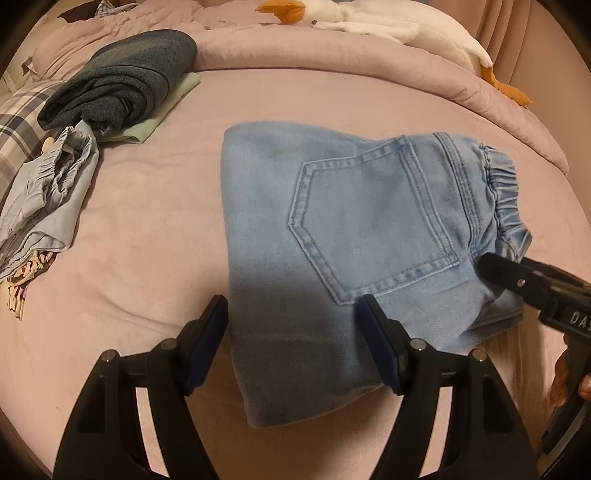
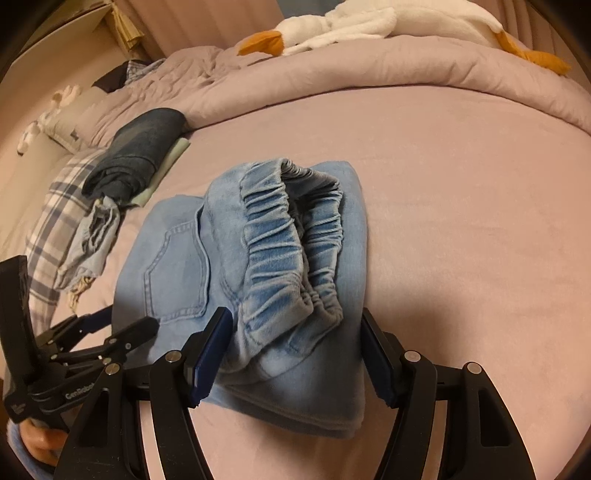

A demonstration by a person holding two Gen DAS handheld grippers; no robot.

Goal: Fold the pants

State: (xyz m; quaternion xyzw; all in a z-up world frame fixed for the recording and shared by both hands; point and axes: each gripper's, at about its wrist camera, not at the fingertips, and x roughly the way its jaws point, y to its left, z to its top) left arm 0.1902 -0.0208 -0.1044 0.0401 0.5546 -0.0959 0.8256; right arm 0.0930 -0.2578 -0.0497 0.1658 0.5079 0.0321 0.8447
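Light blue denim pants lie folded on the pink bed sheet, back pocket up and elastic waistband at the right. My left gripper is open over the near left corner of the fold, one finger on each side of the edge. In the right wrist view the gathered waistband bulges up just ahead of my right gripper. That gripper is open, and the waist end of the pants lies between its fingers. The left gripper shows at the lower left there.
A folded dark blue garment on a pale green cloth lies at the back left, with a crumpled light blue garment and a plaid cloth near it. A rolled pink quilt and a white plush goose line the far side.
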